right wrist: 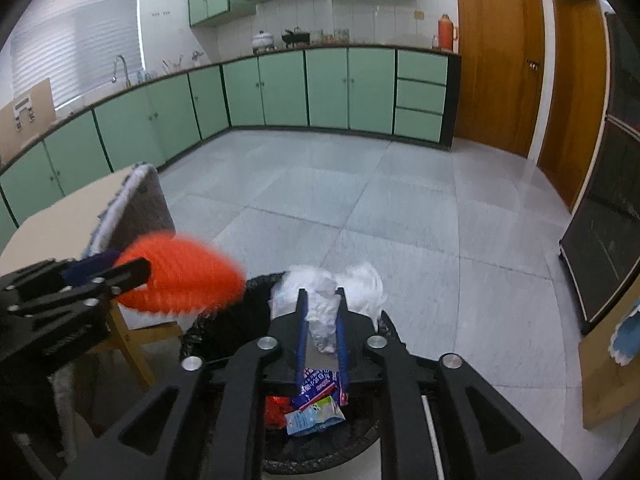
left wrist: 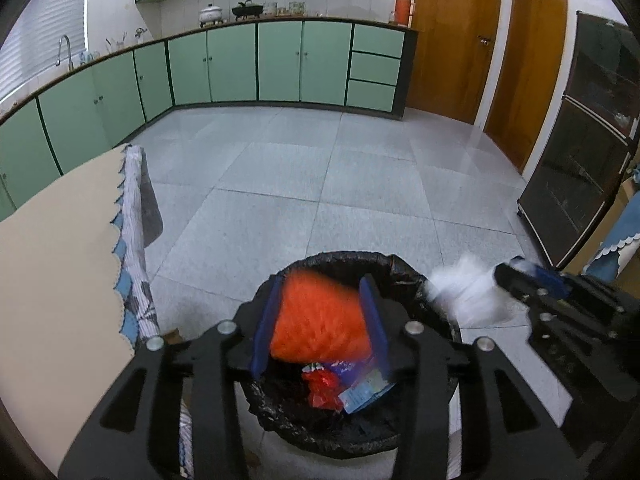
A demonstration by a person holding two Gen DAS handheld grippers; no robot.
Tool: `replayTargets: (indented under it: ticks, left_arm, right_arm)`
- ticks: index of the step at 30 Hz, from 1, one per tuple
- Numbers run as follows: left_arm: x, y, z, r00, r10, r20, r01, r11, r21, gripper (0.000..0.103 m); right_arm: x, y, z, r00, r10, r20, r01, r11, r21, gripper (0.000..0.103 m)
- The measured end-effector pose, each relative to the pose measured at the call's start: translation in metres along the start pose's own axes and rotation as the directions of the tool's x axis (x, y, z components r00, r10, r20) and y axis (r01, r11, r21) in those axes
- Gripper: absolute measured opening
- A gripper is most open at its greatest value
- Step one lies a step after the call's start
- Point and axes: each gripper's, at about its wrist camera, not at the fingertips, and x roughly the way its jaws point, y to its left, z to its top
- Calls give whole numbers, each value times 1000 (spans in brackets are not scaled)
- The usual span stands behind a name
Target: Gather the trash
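A bin lined with a black bag [left wrist: 340, 258] [right wrist: 236, 320] stands on the floor right under both grippers. Inside lie a red wrapper [left wrist: 320, 390] and blue-and-white packets [right wrist: 316, 412]. Between the blue pads of my left gripper [left wrist: 321, 278] [right wrist: 120, 272] an orange net-like lump [left wrist: 320, 316] [right wrist: 184, 276] is smeared with blur over the bin's mouth while the jaws look sharp, so it is loose. My right gripper [right wrist: 321, 292] [left wrist: 516, 270] has its narrow jaws pressed on a crumpled white tissue [right wrist: 320, 320] [left wrist: 464, 296] above the bin's right rim.
A table with a beige cover [left wrist: 52, 260] and a patterned cloth edge [left wrist: 134, 240] is close on the left, with a wooden leg [right wrist: 132, 344] beside the bin. A dark glass cabinet [left wrist: 580, 160] stands at the right. Grey floor tiles [left wrist: 320, 168] stretch to the green kitchen cabinets [left wrist: 280, 60].
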Motion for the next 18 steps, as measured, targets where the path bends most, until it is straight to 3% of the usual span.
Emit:
replayTargets:
  ticks: [2,4,6,7,8,11,13,18]
  left_arm:
    - [-1,4,3,1000,1,-1,-1,1000,-6,41]
    - [-6,7,5,1000,0,8,0,1000,-14,43]
    - [-12,11,10,1000,2,22,-1,1000,-19,46]
    - [-17,14,12,999,2,32,-2,1000,-24,49]
    - [-21,14,12,999,2,40,-1,1000,-28,50]
    - [-42,19,13,997,9,77,-7,999,-34,58]
    - [-58,22,13,995,15,99,-12,999,-33,65]
    - [-95,29,10,989,36,141,-32,999,-33,75]
  right_arm:
    - [10,-3,-3,1000,1,-22,-1,1000,12,25]
    - [18,-7,-4,999,-5,-38,6,1000,21,41]
    - [16,-8,-7,999,-9,-37,10,1000,25,48]
    - [13,-8,-8,999,-19,-31,19,1000,21,61]
    - [9,-9,-8,999,-29,-22,29,999,17,68]
    - [-8,-6,-6,999,-38,18,38,999,11,83]
    - [-21,-4,-2,999,-34,39,33,999,11,97]
    - [-54,7,8,997,-7,80,8,1000,-18,97]
